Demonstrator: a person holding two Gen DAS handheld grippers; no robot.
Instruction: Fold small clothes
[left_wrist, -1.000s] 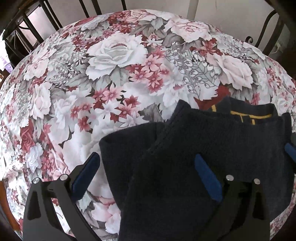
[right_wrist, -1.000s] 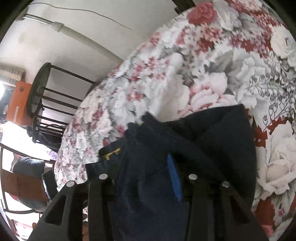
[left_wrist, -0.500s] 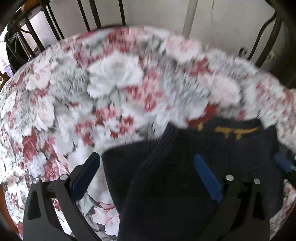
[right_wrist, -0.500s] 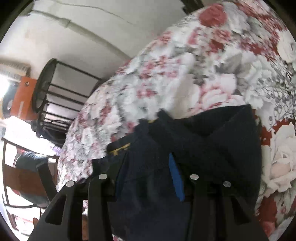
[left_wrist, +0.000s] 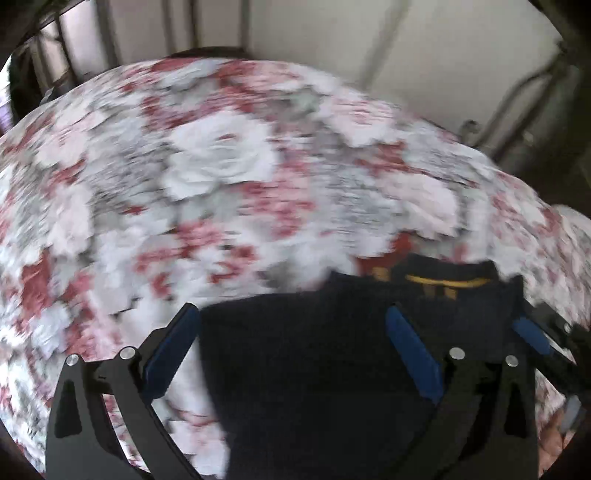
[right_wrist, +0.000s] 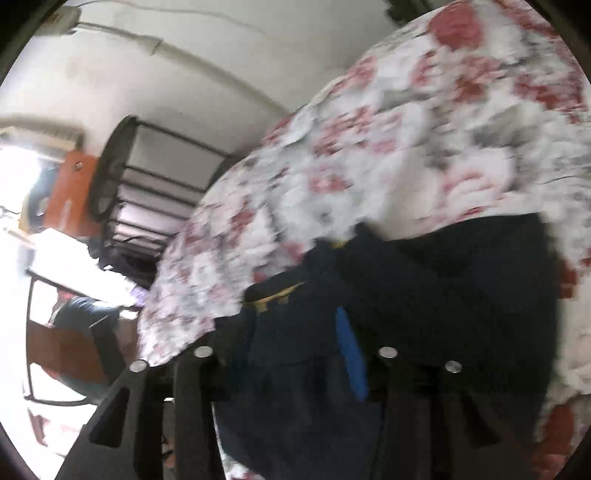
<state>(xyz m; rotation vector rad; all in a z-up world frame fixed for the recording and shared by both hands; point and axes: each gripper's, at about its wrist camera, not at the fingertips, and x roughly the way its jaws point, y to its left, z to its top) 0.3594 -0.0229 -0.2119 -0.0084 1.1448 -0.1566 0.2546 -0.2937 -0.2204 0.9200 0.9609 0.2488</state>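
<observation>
A dark navy knit garment (left_wrist: 314, 369) with a yellow neck label (left_wrist: 447, 282) lies on the floral tablecloth (left_wrist: 221, 166). My left gripper (left_wrist: 291, 350) is open, its blue-padded fingers (left_wrist: 170, 347) spread over the garment's near left part. The garment also shows in the right wrist view (right_wrist: 443, 295). My right gripper (right_wrist: 295, 332) has cloth between its fingers; one blue pad (right_wrist: 351, 354) shows, the other is hidden by fabric. The right gripper's fingertips (left_wrist: 532, 334) show at the garment's right edge in the left wrist view. Both views are motion-blurred.
The round table (right_wrist: 443, 110) stands near a pale wall (left_wrist: 332, 33). Black metal chair backs (left_wrist: 110, 44) ring its far side. A black wire rack (right_wrist: 122, 173) and an orange object (right_wrist: 70, 192) stand to the left in the right wrist view.
Both cameras have pulled back and tilted up, so the garment sits lower in the frames and more wall shows. The garment has shifted slightly toward me. The left gripper stays open.
</observation>
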